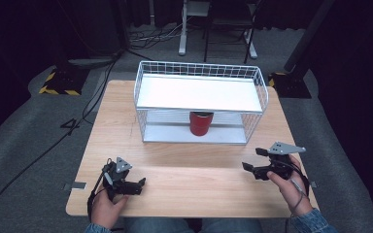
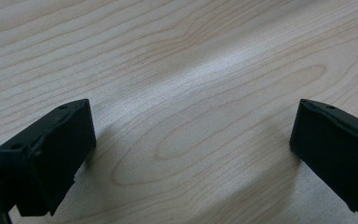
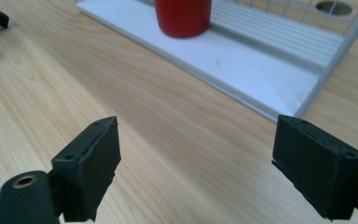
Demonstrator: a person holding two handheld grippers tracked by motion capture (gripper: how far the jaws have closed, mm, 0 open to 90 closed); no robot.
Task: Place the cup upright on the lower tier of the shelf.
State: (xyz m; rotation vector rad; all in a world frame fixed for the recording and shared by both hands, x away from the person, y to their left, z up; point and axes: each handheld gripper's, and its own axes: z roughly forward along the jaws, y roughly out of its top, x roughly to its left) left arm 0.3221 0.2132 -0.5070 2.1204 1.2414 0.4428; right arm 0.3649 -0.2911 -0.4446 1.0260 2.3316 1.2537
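Right now both my grippers, left (image 1: pixel 135 184) and right (image 1: pixel 251 159), gape empty on the bench (image 1: pixel 184 165) (red cup (image 1: pixel 200 123) upright ahead, nearer the right).

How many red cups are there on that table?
1. The red cup stands upright on the lower shelf of the white wire rack, near its middle, under the upper shelf. Another could be hidden behind that shelf.

Count: 1 red cup (image 1: pixel 201 123) inside wire rack | 1 wire rack (image 1: pixel 200 99) on my table | 1 table (image 1: pixel 175 170) | my 2 grippers, left gripper (image 1: pixel 137 184) and right gripper (image 1: pixel 253 159), before rack
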